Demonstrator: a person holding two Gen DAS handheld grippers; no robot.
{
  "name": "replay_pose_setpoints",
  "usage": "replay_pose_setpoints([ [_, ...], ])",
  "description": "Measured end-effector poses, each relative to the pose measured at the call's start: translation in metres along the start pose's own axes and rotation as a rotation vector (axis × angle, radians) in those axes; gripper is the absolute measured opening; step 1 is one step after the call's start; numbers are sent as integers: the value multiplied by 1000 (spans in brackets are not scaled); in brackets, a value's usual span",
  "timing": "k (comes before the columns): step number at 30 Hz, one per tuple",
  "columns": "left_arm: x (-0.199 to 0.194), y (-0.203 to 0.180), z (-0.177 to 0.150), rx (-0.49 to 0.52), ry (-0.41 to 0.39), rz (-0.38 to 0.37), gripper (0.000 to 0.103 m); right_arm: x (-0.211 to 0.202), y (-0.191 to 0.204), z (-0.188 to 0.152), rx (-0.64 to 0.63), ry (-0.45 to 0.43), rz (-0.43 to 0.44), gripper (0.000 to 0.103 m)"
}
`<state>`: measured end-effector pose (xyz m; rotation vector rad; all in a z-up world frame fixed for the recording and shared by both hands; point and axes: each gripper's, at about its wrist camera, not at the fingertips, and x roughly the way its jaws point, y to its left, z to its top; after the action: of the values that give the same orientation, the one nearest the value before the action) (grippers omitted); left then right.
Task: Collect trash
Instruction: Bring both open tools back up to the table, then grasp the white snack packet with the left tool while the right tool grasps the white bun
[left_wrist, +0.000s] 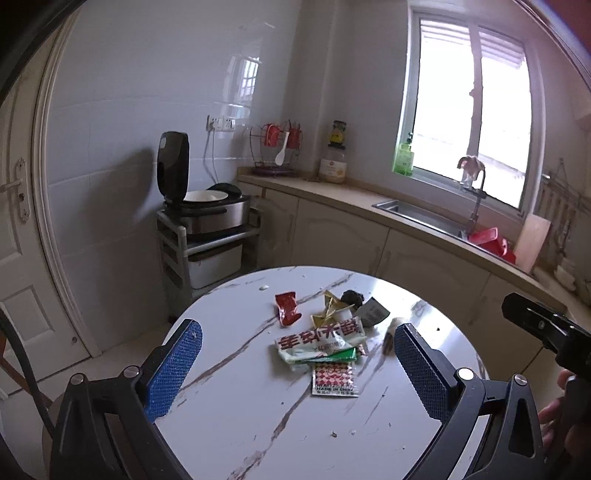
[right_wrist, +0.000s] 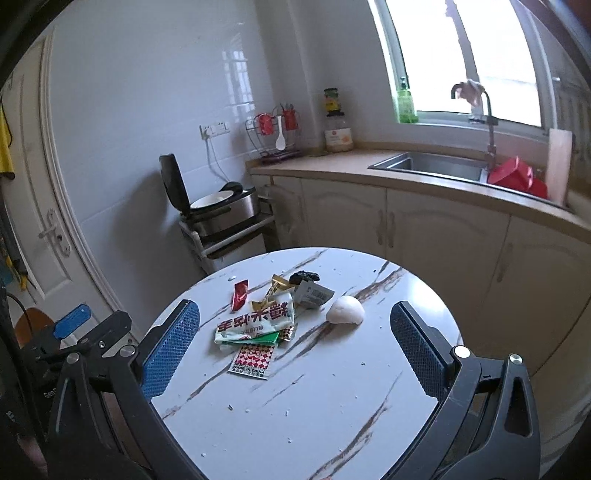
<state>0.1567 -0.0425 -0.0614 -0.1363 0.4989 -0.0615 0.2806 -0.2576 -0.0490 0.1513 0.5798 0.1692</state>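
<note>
Lowest in the left wrist view, the left gripper (left_wrist: 297, 363) hangs above the near half of the round marble table (left_wrist: 236, 424), jaws spread wide and holding nothing. The right gripper (right_wrist: 295, 349) sits the same way in its own view, released and empty, over the table's near edge.

Just beyond the fingertips, at frame centre, lies the trash. Nearest is a red-and-white checked packet (left_wrist: 335, 377), partly tucked under a green wrapper (left_wrist: 334, 356) and a large white wrapper with red lettering (left_wrist: 319, 338). Behind these are a gold foil wrapper (left_wrist: 327, 312), a red sachet (left_wrist: 286, 306) a little to the left, a grey sachet (right_wrist: 313, 293) and a dark crumpled lump (right_wrist: 303, 277). A white rounded piece (right_wrist: 345, 311) (food or paper, I cannot tell) sits apart to the right of the pile. Crumbs dot the tabletop.

No bin shows in either view.

The step in hand looks like the first pick. Flat film is hard to pinch off a slick surface, so it would be wise to come in low at a raised, crumpled edge of the large white wrapper rather than straight down on the flat checked packet, and to close slowly so neighbours are not scattered.

Farther back, in the upper half of both frames, are a rice cooker (left_wrist: 207, 208) with its lid up, the counter, a sink (right_wrist: 428, 166) and the window.
</note>
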Motion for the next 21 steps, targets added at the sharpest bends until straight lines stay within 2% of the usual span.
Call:
replay_pose_setpoints([
  [11, 40, 3, 9, 32, 66, 0, 102, 23, -21, -5, 17, 56, -37, 103],
  [16, 84, -4, 10, 108, 139, 10, 102, 54, -42, -12, 39, 126, -61, 103],
  [21, 146, -9, 11, 206, 258, -14, 102, 97, -61, -21, 53, 214, -80, 103],
])
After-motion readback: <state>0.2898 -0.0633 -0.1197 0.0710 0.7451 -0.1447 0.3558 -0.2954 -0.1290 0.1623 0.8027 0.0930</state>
